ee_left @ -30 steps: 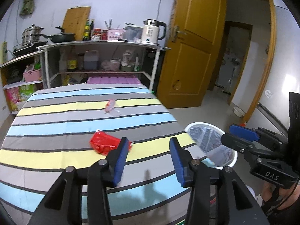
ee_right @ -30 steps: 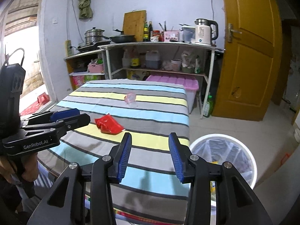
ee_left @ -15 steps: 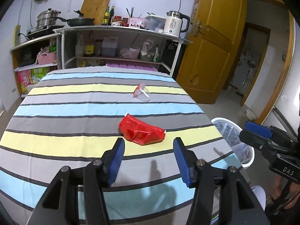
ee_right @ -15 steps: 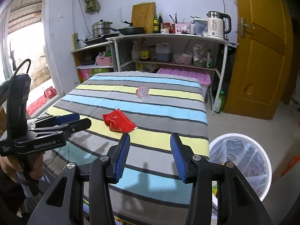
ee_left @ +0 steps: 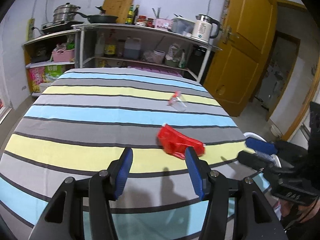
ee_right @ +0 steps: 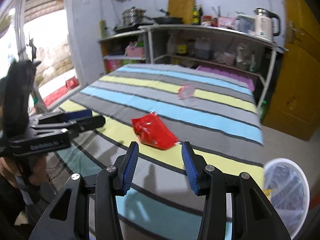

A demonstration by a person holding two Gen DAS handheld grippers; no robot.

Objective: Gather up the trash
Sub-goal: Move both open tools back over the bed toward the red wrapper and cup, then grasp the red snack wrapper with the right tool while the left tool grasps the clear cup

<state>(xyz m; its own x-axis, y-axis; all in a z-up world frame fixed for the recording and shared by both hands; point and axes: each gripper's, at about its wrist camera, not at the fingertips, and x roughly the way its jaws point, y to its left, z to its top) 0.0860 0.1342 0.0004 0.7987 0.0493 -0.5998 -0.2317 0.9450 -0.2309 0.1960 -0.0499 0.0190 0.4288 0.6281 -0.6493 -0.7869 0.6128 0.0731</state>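
A crumpled red wrapper (ee_left: 178,142) (ee_right: 155,132) lies on the striped table, near its right edge. A clear plastic wrapper with red print (ee_left: 177,102) (ee_right: 186,92) lies farther back. My left gripper (ee_left: 159,156) is open and empty, with the red wrapper just beyond its right finger. My right gripper (ee_right: 159,150) is open and empty, and the red wrapper lies just ahead between its fingertips. A white trash bin (ee_right: 286,188) with a liner stands on the floor, right of the table. In the left wrist view my right gripper (ee_left: 258,150) hides most of the bin.
The striped tablecloth (ee_left: 90,120) covers the table. Metal shelves (ee_left: 140,46) with pots, bottles and a kettle (ee_left: 206,28) stand behind it. A yellow wooden door (ee_left: 240,50) is at the right. A bright doorway (ee_right: 40,60) is at the left.
Both grippers have moved forward over the table toward the red wrapper. The left view has swung left, so the wrapper sits right of its fingers. Both grippers stay open.
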